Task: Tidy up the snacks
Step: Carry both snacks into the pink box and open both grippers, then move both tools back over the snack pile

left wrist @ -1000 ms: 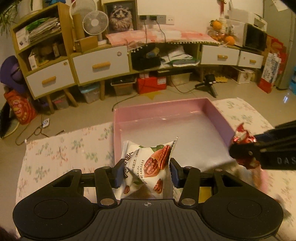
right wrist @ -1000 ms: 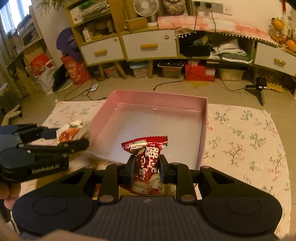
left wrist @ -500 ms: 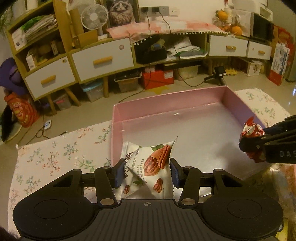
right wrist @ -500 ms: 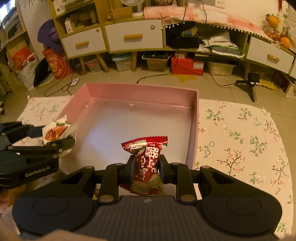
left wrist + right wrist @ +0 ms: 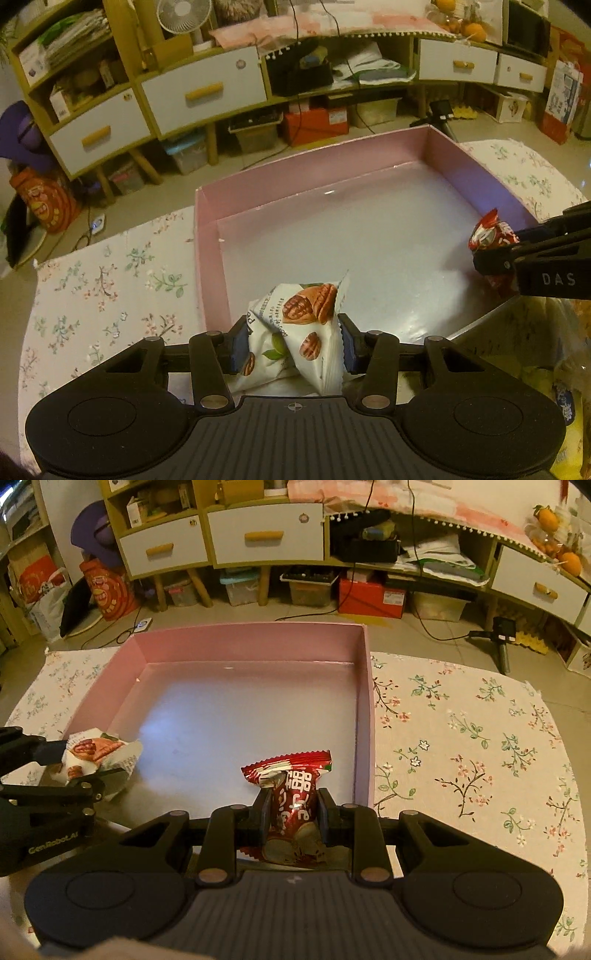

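Left wrist view: the left gripper [image 5: 291,345] pinches a white nut packet [image 5: 299,328], long axis pointing forward, over the near-left corner of the pink box [image 5: 207,236]. Right gripper [image 5: 291,818] clamps a red candy packet [image 5: 291,812] upright, the box floor straight ahead and below. Both look equally ready to release.

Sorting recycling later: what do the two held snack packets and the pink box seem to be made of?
Red snack packet: glossy foil-like film, with bright glints and a crimped, serrated top.
White pecan snack packet: thin, duller printed plastic film, creased.
Pink box: probably cardboard, with thin straight walls; the floor looks coated and mirrors light.
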Demonstrator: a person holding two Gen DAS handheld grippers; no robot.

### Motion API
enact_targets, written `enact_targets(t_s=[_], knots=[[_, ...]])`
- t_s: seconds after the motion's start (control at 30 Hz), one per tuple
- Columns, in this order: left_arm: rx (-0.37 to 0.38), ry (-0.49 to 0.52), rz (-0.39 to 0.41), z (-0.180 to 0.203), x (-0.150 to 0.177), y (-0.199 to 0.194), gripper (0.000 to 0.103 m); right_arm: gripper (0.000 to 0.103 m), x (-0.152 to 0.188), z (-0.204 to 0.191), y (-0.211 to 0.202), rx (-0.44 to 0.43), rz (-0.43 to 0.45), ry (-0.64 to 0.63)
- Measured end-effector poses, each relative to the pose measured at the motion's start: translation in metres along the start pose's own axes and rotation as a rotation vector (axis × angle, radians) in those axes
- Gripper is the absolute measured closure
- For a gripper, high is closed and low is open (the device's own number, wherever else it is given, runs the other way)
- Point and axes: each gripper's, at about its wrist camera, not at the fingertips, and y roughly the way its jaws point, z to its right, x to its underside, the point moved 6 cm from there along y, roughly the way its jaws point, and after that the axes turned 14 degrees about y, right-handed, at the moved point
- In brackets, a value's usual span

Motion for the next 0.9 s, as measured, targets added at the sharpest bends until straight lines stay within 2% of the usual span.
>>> enact_targets(t_s=[0.13,0.3,0.37,0.43,0.53,0.73,0.9], knots=[[-0.01,-0.04,0.037,-0.005,0.001,0.0,0.057,0.08,-0.001,0.001,0.0,-0.005,0.009,0.014],[-0.018,-0.03,0.069,-0.002,0.001,-0.002,0.054,0.077,-0.005,0.001,-0.005,-0.012,0.034,0.018],[-0.019,-0.026,0.076,-0.001,0.0,-0.004,0.052,0.067,-0.006,0.002,-0.009,-0.029,0.044,0.035],[-0.019,-0.03,0.088,-0.001,-0.001,-0.008,0.042,0.055,-0.007,0.002,-0.014,-0.041,0.053,0.049],[-0.021,-0.034,0.102,-0.001,-0.002,-0.016,0.03,0.043,-0.008,0.002,-0.021,-0.042,0.066,0.053],[-0.027,-0.028,0.122,0.001,0.001,-0.038,0.015,0.027,-0.005,0.002,-0.038,-0.041,0.087,0.056],[-0.019,-0.048,0.124,0.003,0.01,-0.057,0.011,0.019,0.002,0.004,-0.054,-0.035,0.094,0.054]])
